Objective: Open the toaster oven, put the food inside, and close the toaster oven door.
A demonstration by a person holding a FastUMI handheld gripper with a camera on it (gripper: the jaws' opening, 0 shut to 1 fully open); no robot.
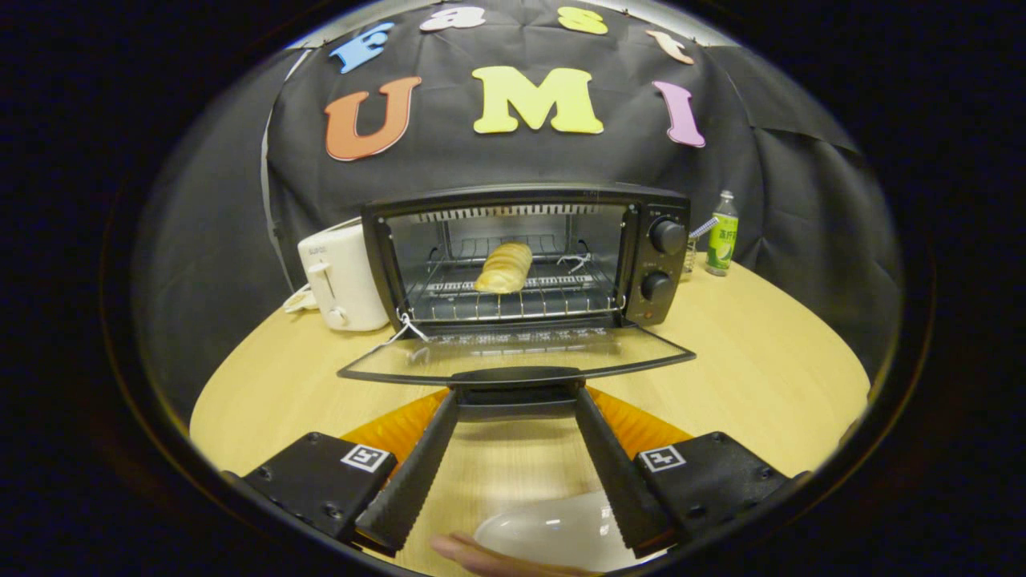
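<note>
The black toaster oven (659, 264) stands on the round wooden table (761, 361) with its glass door (513, 353) folded down flat toward me. A golden bread roll (505, 268) lies on the wire rack inside. My gripper (517, 398) is open wide, its fingertips (449, 405) reaching the door's black handle (517, 377) at the front edge, one near each end. Whether the tips touch the handle or sit just under it is not clear. Nothing is pinched between them.
A white pop-up toaster (341, 276) stands left of the oven, and a green bottle (723, 236) and a small jar (689, 255) stand to its right. An orange mat (393, 429) lies under the fingers. A white plate (553, 533) and a person's fingertip (473, 554) are nearest me.
</note>
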